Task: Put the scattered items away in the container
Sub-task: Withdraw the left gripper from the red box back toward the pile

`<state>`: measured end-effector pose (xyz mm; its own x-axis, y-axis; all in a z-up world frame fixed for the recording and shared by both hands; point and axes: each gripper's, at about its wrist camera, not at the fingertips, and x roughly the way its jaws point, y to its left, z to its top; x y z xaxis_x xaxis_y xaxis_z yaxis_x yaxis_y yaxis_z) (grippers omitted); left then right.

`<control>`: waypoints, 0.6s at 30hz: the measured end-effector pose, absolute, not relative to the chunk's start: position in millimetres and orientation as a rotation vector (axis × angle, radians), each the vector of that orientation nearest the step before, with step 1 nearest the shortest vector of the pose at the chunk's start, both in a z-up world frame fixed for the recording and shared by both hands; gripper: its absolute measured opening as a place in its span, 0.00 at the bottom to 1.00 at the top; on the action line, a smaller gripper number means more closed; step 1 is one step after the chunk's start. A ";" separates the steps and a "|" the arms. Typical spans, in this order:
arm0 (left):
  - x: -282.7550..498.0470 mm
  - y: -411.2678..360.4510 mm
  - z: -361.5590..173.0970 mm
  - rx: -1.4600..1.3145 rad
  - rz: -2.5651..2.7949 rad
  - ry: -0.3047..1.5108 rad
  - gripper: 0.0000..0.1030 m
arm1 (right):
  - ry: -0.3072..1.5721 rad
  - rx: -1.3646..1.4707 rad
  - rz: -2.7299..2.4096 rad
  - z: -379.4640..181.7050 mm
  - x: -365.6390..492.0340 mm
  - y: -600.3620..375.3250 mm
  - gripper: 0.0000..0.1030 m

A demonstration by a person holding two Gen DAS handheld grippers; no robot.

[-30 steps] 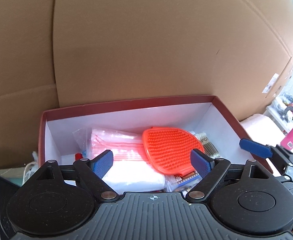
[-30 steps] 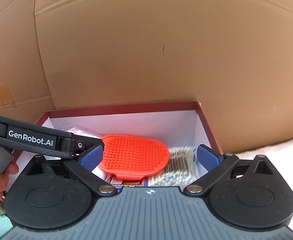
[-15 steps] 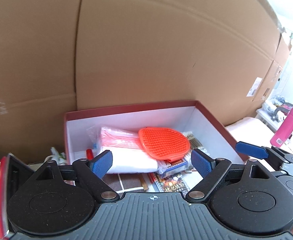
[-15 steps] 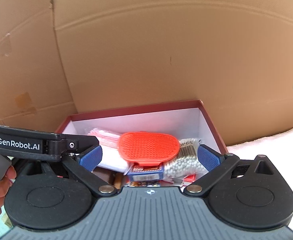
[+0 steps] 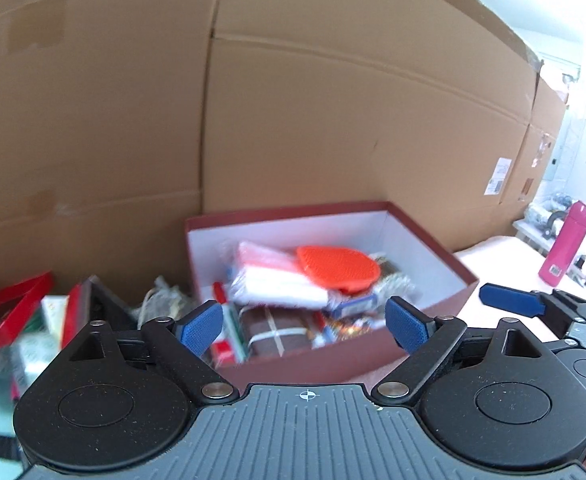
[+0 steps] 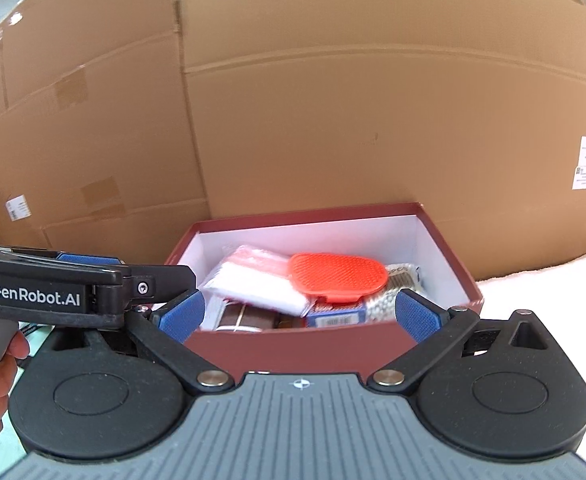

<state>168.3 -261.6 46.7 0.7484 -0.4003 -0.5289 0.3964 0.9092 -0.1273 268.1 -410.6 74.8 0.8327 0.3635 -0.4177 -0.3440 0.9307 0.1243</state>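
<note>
A dark red box with a white inside (image 5: pixel 429 264) (image 6: pixel 445 248) stands against the cardboard wall and holds several items. An orange rubber brush (image 5: pixel 339 268) (image 6: pixel 337 274) lies on top, beside a clear bag of pink and white sheets (image 5: pixel 269 276) (image 6: pixel 253 280), a pack of cotton swabs (image 6: pixel 397 292) and a brown bundle (image 5: pixel 277 332). My left gripper (image 5: pixel 305 326) is open and empty, in front of the box. My right gripper (image 6: pixel 299 314) is open and empty, also in front of the box.
Large cardboard boxes (image 5: pixel 333 120) (image 6: pixel 373 120) form the wall behind. Left of the box lie a red frame (image 5: pixel 9 312) and several small packs (image 5: pixel 53 320). A pink bottle (image 5: pixel 565 248) stands at the far right. A white cloth surface (image 6: pixel 553 284) lies to the right.
Both grippers have pulled back and up from over the box. The box now looks smaller and its front wall shows. Items left of the box have come into the left wrist view.
</note>
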 end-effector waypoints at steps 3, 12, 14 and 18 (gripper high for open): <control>152.7 -248.0 38.4 -0.039 -0.418 0.593 0.93 | 0.444 0.024 0.377 70.3 249.9 -403.9 0.99; 117.7 -211.8 13.2 -0.090 -0.364 0.630 0.93 | 0.451 0.015 0.393 50.6 205.8 -383.5 0.99; 111.4 -202.9 8.4 -0.101 -0.354 0.637 0.93 | 0.455 0.017 0.400 46.1 198.2 -378.4 0.99; 99.2 -186.0 -0.2 -0.124 -0.333 0.647 0.93 | 0.467 0.014 0.422 38.0 184.8 -366.7 0.99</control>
<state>99.2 -186.0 -0.2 0.7467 -0.3422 -0.5704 0.2656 0.9396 -0.2160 184.8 -366.7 38.0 0.8082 0.3980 -0.4341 -0.3918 0.9137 0.1082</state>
